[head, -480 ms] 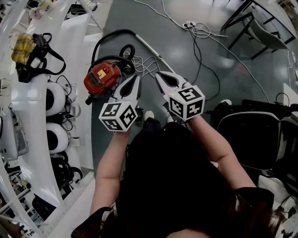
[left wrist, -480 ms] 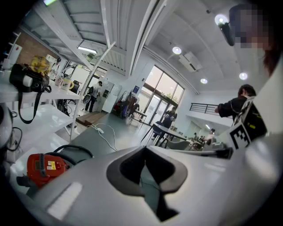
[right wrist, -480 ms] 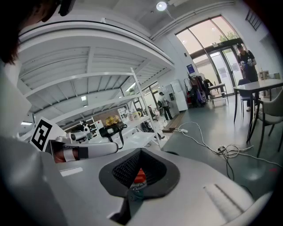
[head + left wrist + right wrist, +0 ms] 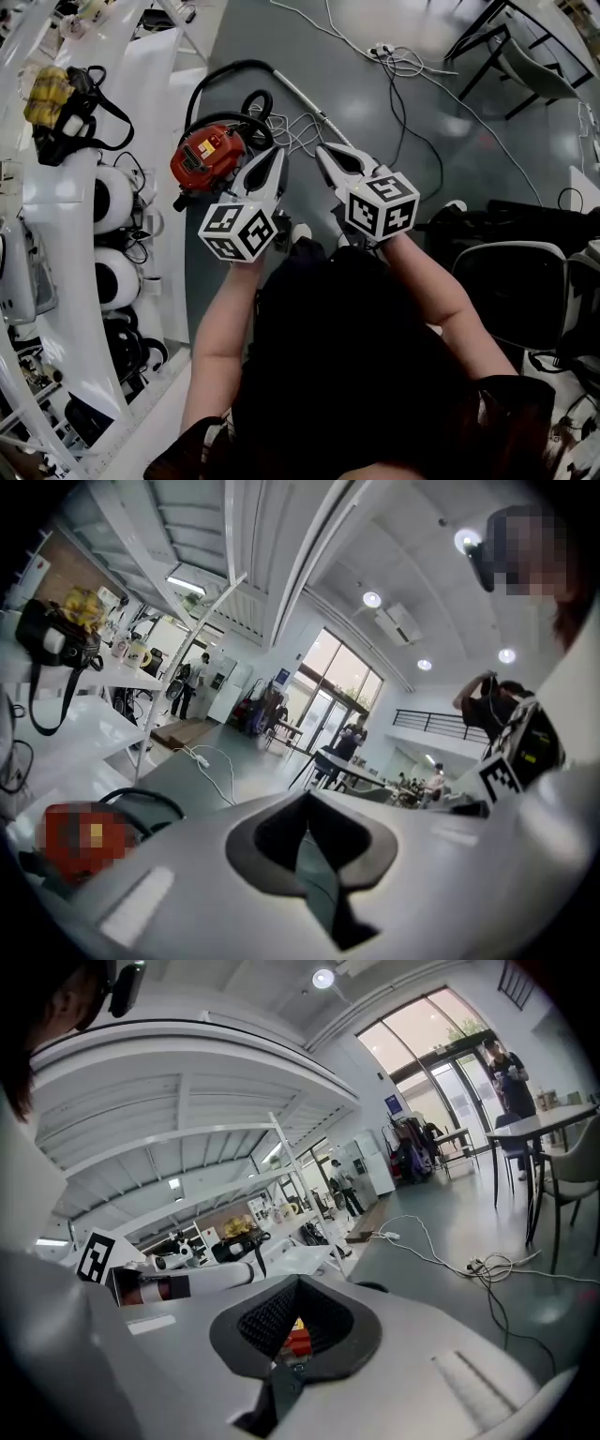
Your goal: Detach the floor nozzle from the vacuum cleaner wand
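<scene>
Vacuum [image 4: 206,155]: on floor [image 4: 469,169]; nozzle not discernible.
Left gripper [image 4: 277,155]: closed, empty.
Right gripper [image 4: 323,152]: closed, empty.
Risk: closed jaws may shove wand [image 4: 305,98].

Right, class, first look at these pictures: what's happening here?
A person stands over a red vacuum on the floor, a tool in each hand. The left tool and right tool are both shut and empty, pointing toward the vacuum and its wand. Nothing is gripped yet.

Floor [image 4: 487,164] under red vacuum [image 4: 204,157], seemingly cables [image 4: 398,61]
</scene>
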The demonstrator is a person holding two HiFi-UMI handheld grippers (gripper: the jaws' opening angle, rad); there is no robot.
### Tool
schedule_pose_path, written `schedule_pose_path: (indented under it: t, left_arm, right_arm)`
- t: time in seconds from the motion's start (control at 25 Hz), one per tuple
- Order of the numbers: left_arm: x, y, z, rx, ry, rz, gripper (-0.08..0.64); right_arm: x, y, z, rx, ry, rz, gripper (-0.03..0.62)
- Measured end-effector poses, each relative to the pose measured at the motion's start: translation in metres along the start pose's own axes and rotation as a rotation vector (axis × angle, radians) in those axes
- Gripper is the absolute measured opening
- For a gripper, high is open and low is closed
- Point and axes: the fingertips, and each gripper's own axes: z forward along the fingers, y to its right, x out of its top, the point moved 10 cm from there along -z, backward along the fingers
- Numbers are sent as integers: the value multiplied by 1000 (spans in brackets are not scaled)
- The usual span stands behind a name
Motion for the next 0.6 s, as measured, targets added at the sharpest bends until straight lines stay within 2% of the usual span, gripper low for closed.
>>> schedule_pose_path:
  t: [0.2,0.36,0.6]
  left_arm:
    - [2,-10,-2,6,-36,63,11]
    - [6,-29,-3,36,-39,60,11]
    - [20,-61,3,-14,-77,88,11]
  right_arm:
    - [1,-5,11,-3,-10,-16,-2]
    - [1,-9,25,-22,-3,-1,-2]
    - [1,-17,56,-51,-21,-15,-2]
